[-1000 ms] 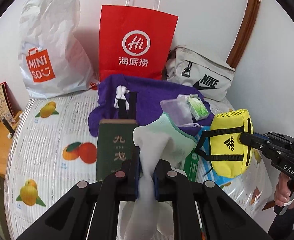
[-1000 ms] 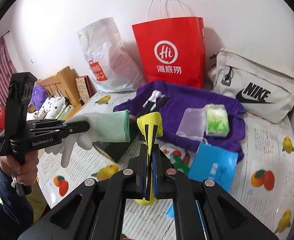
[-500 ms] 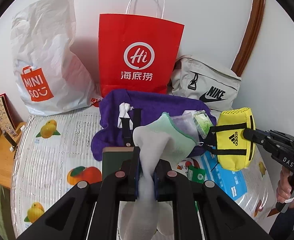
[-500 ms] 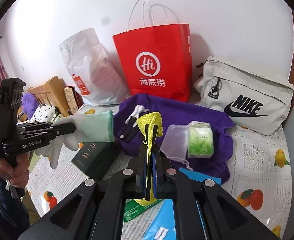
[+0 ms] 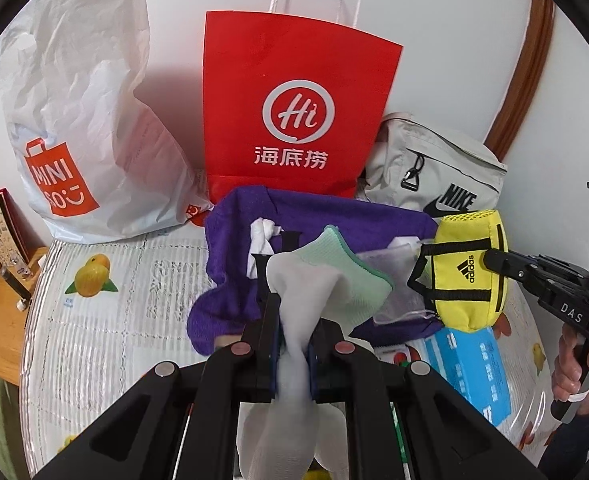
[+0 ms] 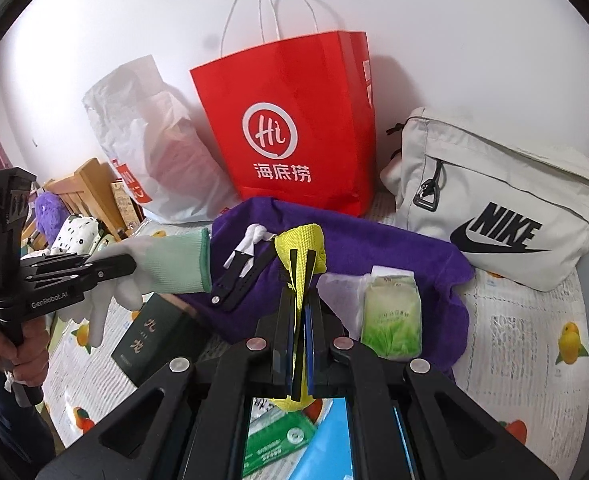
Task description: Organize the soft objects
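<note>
Your left gripper (image 5: 293, 354) is clamped on the white work glove (image 5: 314, 292), lifted above the purple towel (image 5: 334, 216). It is limp and light, so pinch mid-palm. Your right gripper (image 6: 299, 334) is closed on the yellow Adidas pouch (image 5: 468, 272), soft and padded, held by its edge just right of the glove.

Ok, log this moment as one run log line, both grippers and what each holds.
left gripper: shut on glove | right gripper: shut on yellow pouch | both held above purple towel | red bag upright behind
</note>
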The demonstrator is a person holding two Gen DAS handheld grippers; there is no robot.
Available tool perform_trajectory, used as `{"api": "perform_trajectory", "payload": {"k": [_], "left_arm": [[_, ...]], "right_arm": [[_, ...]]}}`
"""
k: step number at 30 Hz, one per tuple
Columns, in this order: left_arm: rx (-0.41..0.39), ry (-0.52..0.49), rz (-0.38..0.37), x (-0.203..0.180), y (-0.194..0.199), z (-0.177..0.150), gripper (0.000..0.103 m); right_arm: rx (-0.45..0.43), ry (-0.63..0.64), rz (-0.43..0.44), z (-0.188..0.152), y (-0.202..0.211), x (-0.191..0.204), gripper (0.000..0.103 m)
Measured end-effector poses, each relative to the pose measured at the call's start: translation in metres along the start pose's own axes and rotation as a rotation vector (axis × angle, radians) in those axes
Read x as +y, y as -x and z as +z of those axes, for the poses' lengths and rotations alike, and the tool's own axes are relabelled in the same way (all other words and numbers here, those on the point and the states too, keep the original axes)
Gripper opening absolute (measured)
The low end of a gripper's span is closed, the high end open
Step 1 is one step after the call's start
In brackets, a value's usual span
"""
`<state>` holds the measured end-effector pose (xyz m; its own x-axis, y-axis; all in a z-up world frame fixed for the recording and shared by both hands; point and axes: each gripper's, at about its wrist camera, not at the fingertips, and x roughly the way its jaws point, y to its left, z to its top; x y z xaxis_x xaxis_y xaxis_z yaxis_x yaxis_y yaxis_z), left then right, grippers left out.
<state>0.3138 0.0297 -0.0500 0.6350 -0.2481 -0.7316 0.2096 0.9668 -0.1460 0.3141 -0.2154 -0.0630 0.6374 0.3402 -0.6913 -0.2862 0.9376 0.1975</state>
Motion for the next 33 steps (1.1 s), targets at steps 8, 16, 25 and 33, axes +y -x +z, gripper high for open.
{"api": "perform_trajectory", "payload": {"k": [8,16,25,33], "left_arm": [[0.008,0.005,0.002,0.003,-0.022,0.02,0.011],[0.038,0.017,0.005,0.009,-0.049,0.03,0.01],[0.068,0.018,-0.022,0.0,-0.077,0.036,0.011],[0.102,0.012,-0.029,-0.014,-0.102,0.043,0.011]], "right_arm": [[0.035,-0.045,0.039,0.018,-0.043,-0.005,0.005],[0.149,-0.089,0.119,0.014,-0.092,-0.005,0.005],[0.221,-0.116,0.066,0.005,-0.114,-0.025,0.011],[0.222,-0.101,0.014,0.008,-0.12,-0.035,0.015]]}}
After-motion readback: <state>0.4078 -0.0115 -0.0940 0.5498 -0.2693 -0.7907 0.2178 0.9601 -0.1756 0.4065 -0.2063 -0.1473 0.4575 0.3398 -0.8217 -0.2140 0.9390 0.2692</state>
